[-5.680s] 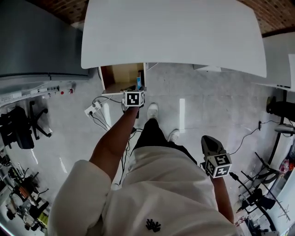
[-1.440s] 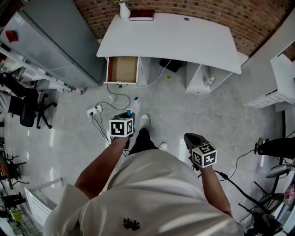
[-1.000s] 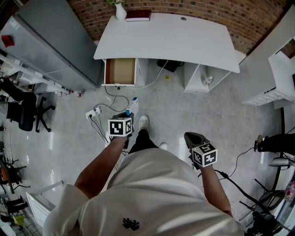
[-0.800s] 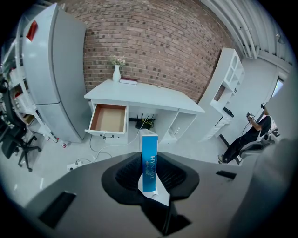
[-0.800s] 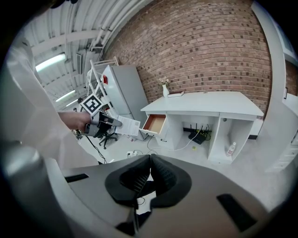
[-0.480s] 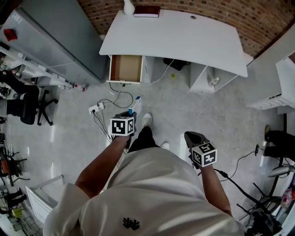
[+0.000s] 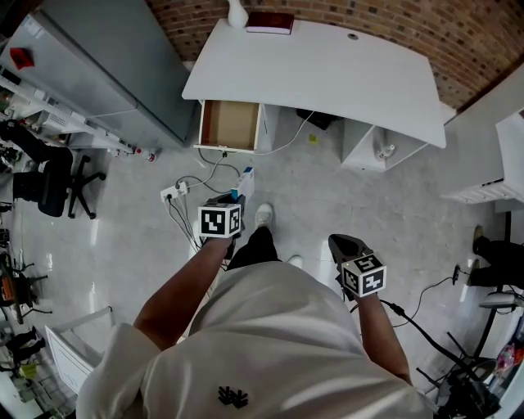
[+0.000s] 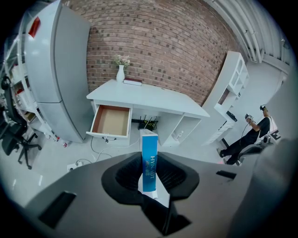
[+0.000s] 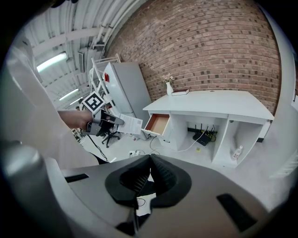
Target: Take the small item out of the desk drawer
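Note:
A small blue and white box (image 8: 149, 158) stands upright between the jaws of my left gripper (image 8: 150, 174), which is shut on it. In the head view the left gripper (image 7: 237, 192) holds the box (image 7: 245, 182) over the floor, well short of the white desk (image 7: 327, 65). The desk drawer (image 7: 230, 125) stands pulled out with a bare brown bottom, also seen as the drawer (image 8: 111, 121) in the left gripper view. My right gripper (image 9: 148, 174) is shut with nothing in it and hangs at my right side (image 7: 344, 244).
A tall grey cabinet (image 7: 98, 65) stands left of the desk. A power strip with cables (image 7: 172, 193) lies on the floor below the drawer. An office chair (image 7: 45, 176) is at the left, a vase (image 7: 237, 12) and book (image 7: 270, 22) on the desk, white shelving (image 7: 491, 155) at the right.
Earlier my left gripper was at the open drawer; now I stand back from the desk with the box in that gripper. Over the last second only the view shifted slightly.

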Demonstrator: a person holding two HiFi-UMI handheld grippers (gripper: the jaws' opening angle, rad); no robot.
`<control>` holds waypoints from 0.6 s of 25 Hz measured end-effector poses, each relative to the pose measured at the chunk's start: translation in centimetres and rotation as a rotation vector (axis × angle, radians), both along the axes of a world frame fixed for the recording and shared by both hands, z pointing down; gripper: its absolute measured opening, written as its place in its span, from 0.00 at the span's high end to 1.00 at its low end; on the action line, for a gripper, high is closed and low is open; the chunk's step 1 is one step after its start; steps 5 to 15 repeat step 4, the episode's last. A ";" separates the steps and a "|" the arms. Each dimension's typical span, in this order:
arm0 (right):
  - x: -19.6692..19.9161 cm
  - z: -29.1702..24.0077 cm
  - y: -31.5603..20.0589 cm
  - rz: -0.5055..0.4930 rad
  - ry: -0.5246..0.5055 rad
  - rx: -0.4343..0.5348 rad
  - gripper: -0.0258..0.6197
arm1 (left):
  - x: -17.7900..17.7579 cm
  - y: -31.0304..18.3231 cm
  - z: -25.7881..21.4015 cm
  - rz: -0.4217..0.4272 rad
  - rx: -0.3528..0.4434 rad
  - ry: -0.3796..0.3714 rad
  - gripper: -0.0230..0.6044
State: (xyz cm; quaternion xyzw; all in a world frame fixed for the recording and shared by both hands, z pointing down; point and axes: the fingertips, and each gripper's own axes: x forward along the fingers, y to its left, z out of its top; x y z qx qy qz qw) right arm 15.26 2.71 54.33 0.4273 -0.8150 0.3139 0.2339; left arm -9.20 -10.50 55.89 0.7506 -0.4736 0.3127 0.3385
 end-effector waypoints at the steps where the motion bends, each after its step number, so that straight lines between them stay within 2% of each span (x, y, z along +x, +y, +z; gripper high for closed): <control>1: -0.1 0.0 -0.4 -0.005 -0.001 0.002 0.91 | 0.0 -0.3 0.0 -0.004 -0.001 0.001 0.81; 15: -0.3 0.0 -1.6 -0.016 -0.005 0.007 0.91 | -0.2 -1.6 0.2 -0.014 -0.004 -0.004 0.81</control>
